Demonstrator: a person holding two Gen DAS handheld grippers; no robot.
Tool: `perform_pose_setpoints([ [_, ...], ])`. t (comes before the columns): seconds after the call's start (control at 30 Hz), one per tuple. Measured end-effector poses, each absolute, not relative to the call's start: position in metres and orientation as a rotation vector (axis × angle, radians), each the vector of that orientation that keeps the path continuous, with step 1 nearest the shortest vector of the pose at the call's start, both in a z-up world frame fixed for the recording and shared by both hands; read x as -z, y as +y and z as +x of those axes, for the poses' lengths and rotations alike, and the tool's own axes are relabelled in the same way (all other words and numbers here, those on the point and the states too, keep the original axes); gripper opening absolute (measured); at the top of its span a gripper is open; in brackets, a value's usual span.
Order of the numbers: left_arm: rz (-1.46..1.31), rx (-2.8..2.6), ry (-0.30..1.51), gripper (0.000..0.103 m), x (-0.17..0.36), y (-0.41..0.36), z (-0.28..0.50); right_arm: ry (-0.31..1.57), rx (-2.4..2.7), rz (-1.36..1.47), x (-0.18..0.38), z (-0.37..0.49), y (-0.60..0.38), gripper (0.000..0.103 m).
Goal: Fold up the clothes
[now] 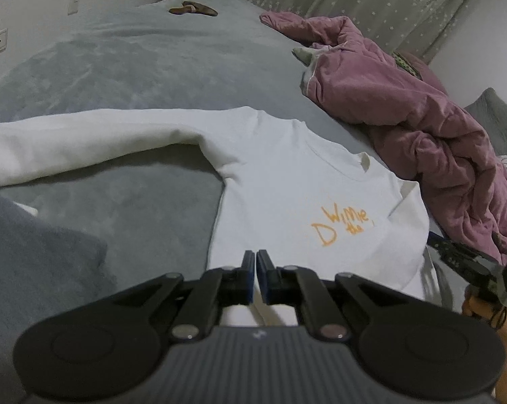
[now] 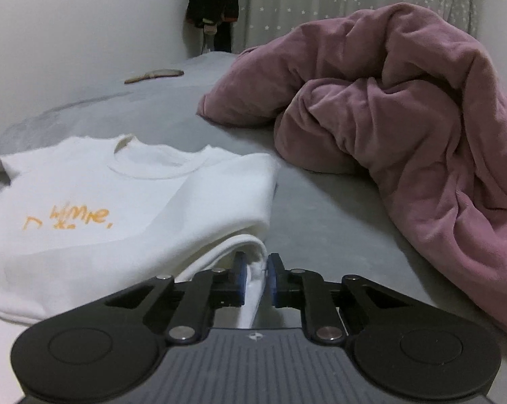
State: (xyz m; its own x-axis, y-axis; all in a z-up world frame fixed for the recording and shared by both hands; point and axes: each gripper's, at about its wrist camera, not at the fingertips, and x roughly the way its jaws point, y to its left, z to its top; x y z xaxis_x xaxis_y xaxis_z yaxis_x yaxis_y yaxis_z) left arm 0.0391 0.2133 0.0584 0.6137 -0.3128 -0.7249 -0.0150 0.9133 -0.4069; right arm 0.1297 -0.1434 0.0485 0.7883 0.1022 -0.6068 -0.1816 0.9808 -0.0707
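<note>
A white sweatshirt (image 1: 287,195) with orange lettering lies front up on the grey bed (image 1: 135,67). One long sleeve (image 1: 85,144) stretches out to the left in the left wrist view. My left gripper (image 1: 255,261) is shut over the sweatshirt's near hem; I see no cloth between its pads. In the right wrist view the sweatshirt (image 2: 102,202) lies left of centre, its other sleeve (image 2: 240,235) folded in along the side. My right gripper (image 2: 256,269) is shut on that sleeve's end, white fabric pinched between the blue pads. The right gripper (image 1: 469,262) also shows at the left view's right edge.
A crumpled pink quilt (image 2: 405,118) fills the bed's right side, close to the sweatshirt. A brown object (image 1: 193,9) lies at the bed's far end. A grey cushion (image 1: 34,256) sits at near left. Star-patterned curtains (image 2: 337,3) and dark hanging clothes (image 2: 214,0) stand behind.
</note>
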Motion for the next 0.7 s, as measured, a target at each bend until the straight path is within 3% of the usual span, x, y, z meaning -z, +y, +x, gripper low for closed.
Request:
perform_pose_setpoints([
  [0.23,-0.362,0.216,0.86,0.006,-0.062,0.202,0.044,0.657,-0.156,-0.042,-0.053,0.127,-0.152,0.01],
  [0.33,-0.346,0.227,0.84,0.015,-0.066,0.191,0.056,0.665,-0.152,-0.046,-0.052,0.131,-0.153,0.013],
  [0.4,-0.331,0.237,0.824,0.022,-0.071,0.178,0.065,0.659,-0.153,-0.013,-0.052,0.132,-0.159,0.022],
  [0.5,-0.304,0.283,0.805,0.034,-0.078,0.148,0.081,0.655,-0.162,0.01,-0.05,0.134,-0.165,0.022],
  [0.7,-0.221,0.371,0.783,0.038,-0.087,0.077,0.121,0.656,-0.19,0.027,-0.044,0.137,-0.169,0.022],
])
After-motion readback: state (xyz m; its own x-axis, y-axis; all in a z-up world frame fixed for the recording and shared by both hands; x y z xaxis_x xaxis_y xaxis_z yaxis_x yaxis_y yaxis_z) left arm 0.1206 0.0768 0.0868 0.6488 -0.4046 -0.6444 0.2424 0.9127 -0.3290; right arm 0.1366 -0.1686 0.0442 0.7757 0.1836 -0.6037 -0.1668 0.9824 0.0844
